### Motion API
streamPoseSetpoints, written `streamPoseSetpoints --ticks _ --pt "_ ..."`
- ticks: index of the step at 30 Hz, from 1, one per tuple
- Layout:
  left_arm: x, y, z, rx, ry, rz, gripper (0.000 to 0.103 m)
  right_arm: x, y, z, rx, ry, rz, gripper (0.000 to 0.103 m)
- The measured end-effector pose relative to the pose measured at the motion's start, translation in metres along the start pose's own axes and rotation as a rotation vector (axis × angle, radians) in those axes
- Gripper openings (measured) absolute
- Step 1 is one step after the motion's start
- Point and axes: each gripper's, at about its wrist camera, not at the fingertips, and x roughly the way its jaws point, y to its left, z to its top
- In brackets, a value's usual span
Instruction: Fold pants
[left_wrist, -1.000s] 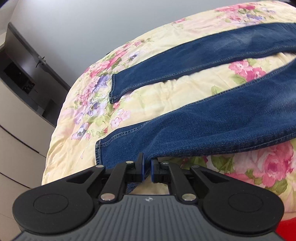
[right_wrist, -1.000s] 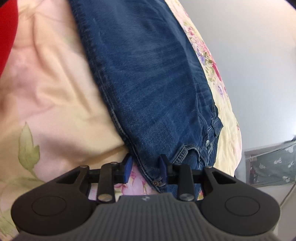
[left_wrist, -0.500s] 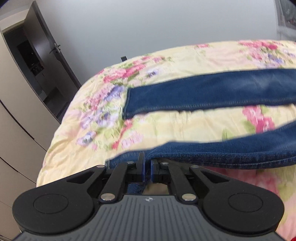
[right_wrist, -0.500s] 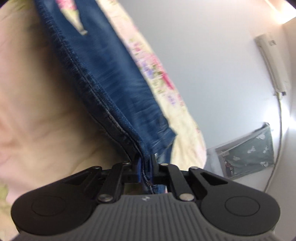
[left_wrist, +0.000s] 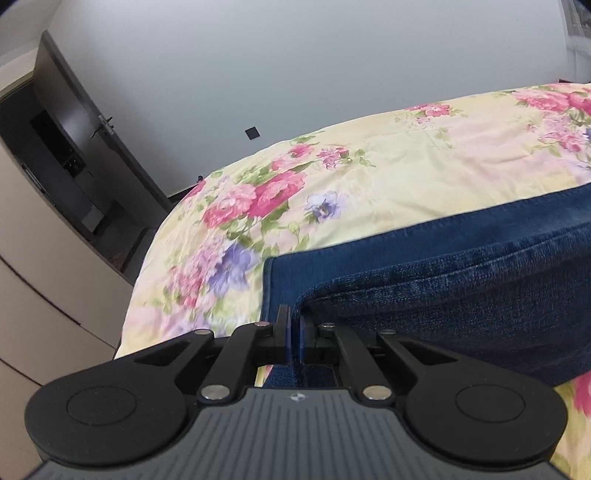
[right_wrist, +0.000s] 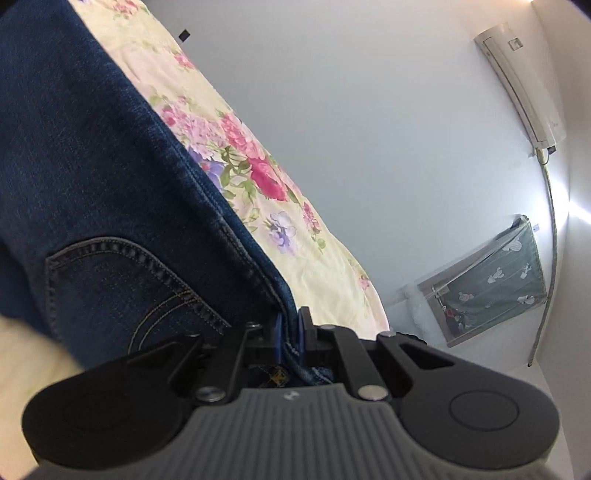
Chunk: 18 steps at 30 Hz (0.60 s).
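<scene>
Two grippers hold the blue jeans (left_wrist: 461, 295) at once. The left gripper (left_wrist: 294, 332) has its jaws nearly together on the hem end of one leg, and the right gripper (right_wrist: 290, 332) is pinched tight on the waistband edge beside the stitched back pocket (right_wrist: 122, 295).

A second ago the two legs lay spread apart on the floral bedspread (left_wrist: 369, 177), with a wide band of yellow fabric between them. Half a second ago the near leg was lifted but still short of the far one. Now the held leg lies over the other leg, and the lower hem (left_wrist: 271, 288) peeks out just past it on the left. The right gripper's jaws, open around the waistband a second ago, have since closed on it.

The jeans rest on the bed, and a white wall (left_wrist: 295, 74) and a dark doorway (left_wrist: 74, 166) stand behind it. An air conditioner (right_wrist: 521, 81) is mounted high on the wall in the right wrist view.
</scene>
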Motion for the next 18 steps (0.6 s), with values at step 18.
streamPoseSetpoints --ticks 18 --pt "0.192 -0.085 0.055 0.196 0.121 0.021 0.004 0.22 0.071 0.035 -0.027 0.218 0.095 0.0"
